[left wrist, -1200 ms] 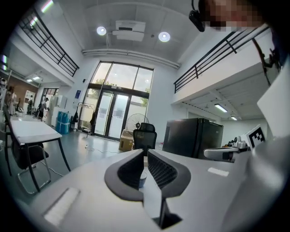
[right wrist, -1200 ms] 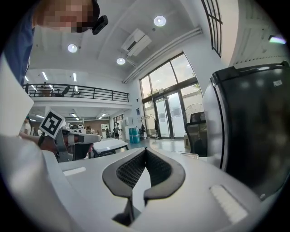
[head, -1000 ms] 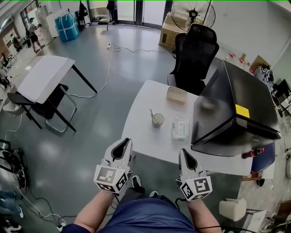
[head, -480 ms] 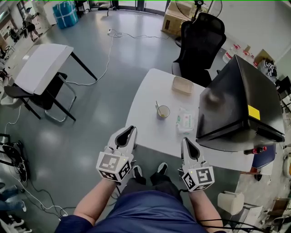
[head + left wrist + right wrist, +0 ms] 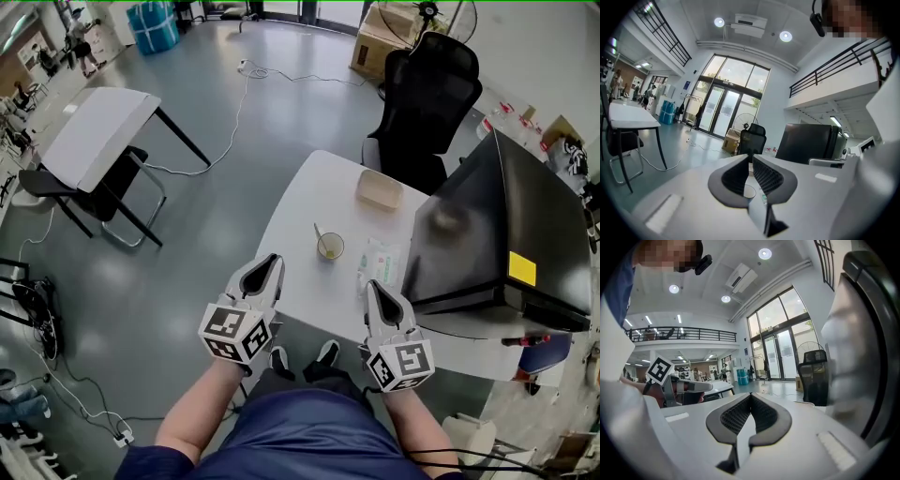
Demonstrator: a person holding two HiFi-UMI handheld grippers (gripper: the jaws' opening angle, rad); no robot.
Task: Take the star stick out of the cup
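A small cup [image 5: 330, 247] stands near the middle of the white table [image 5: 300, 211], with a thin stick [image 5: 318, 234] leaning out of it to the left; its star end is too small to make out. Both grippers hover at the table's near edge, short of the cup. My left gripper [image 5: 271, 260] is at the cup's lower left and my right gripper [image 5: 375, 285] at its lower right. Each is shut with nothing held, as seen in the left gripper view [image 5: 751, 157] and the right gripper view [image 5: 750, 394].
A pack of wipes [image 5: 377, 262] lies right of the cup, and a shallow beige tray [image 5: 379, 189] sits farther back. A large black box [image 5: 487, 234] fills the table's right side. Behind stands a black office chair [image 5: 431, 103]. Another white table [image 5: 94, 131] is far left.
The view has shifted and the table sits a little closer to me. Both grippers have edged up to the table's near edge and stayed shut.
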